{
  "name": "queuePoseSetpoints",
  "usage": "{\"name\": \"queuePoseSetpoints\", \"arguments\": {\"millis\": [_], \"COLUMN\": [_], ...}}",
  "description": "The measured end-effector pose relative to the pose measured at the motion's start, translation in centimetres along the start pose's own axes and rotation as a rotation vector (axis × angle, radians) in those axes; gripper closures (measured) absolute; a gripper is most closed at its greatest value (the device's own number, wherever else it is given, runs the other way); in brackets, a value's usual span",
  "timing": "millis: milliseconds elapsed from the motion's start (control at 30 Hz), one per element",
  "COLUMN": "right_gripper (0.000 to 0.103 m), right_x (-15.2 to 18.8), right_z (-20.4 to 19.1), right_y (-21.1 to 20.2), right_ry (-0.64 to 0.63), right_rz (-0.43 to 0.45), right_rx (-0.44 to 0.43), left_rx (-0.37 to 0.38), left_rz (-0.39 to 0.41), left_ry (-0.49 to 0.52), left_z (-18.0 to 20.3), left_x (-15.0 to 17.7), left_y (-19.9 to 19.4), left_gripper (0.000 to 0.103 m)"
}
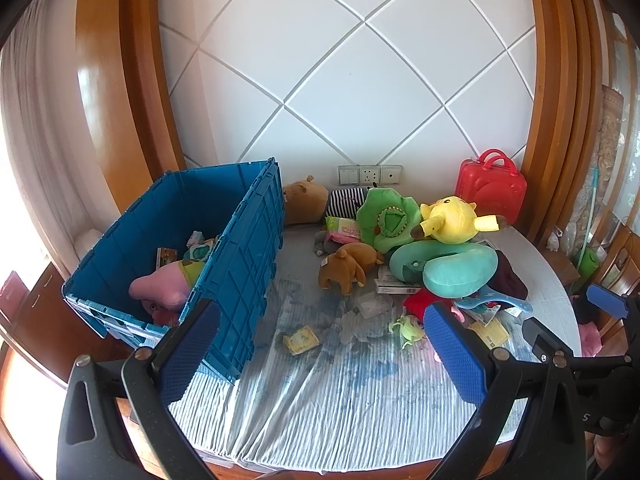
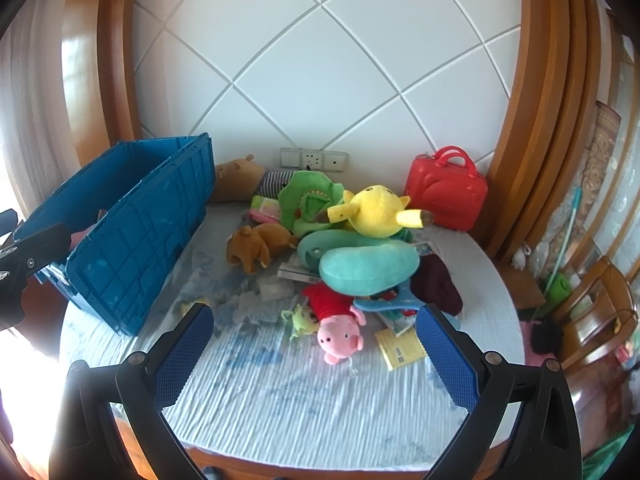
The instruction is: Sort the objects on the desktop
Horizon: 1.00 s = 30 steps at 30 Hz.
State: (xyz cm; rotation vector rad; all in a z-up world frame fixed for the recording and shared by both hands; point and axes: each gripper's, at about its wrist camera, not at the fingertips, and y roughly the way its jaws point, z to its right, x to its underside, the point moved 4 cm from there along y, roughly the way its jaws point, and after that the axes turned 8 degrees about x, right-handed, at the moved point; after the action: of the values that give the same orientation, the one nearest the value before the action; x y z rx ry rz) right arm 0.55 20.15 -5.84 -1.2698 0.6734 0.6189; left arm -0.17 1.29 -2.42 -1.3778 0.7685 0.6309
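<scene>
A blue crate (image 1: 240,264) stands at the left of the round table and holds a pink plush (image 1: 160,288) and small packets. A heap of toys lies at the back right: a yellow plush (image 1: 452,220), a green plush (image 1: 384,220), a teal neck pillow (image 1: 452,268), a brown bear (image 1: 346,270). A pink pig plush (image 2: 340,328) lies in front of the heap. My left gripper (image 1: 320,344) is open and empty above the table front. My right gripper (image 2: 316,352) is open and empty, near the pig.
A red toy case (image 1: 492,188) stands against the wall at the back right. A yellow packet (image 1: 300,340), a small green toy (image 1: 410,330) and a yellow card (image 2: 400,348) lie on the striped cloth (image 1: 320,408). Wooden chairs (image 2: 592,312) stand to the right.
</scene>
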Motion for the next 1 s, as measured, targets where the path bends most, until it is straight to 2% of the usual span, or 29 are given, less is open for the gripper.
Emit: {"name": "queuePoseSetpoints", "arguments": {"millis": [433, 567, 767, 1000], "right_gripper": [0.001, 0.001, 0.001, 0.001], "right_x": [0.2, 0.6, 1.5, 2.6], "right_z": [0.7, 0.8, 0.8, 0.0], "right_y": [1.1, 1.7, 3.9, 8.1], "right_ry": [0.003, 0.007, 0.009, 0.003], "right_rz": [-0.003, -0.006, -0.048, -0.125], "right_rx": [-0.015, -0.024, -0.007, 0.011], "left_rx": [-0.006, 0.015, 0.066, 0.088], "left_rz": [-0.025, -0.057, -0.137, -0.222], "left_ry": [0.001, -0.011, -0.015, -0.006], "left_z": [1.2, 0.7, -0.5, -2.5], "left_x": [0.4, 1.0, 2.8, 6.0], "left_y": [1.3, 2.8, 7.4, 16.0], "left_gripper": [0.0, 0.0, 0.0, 0.0]}}
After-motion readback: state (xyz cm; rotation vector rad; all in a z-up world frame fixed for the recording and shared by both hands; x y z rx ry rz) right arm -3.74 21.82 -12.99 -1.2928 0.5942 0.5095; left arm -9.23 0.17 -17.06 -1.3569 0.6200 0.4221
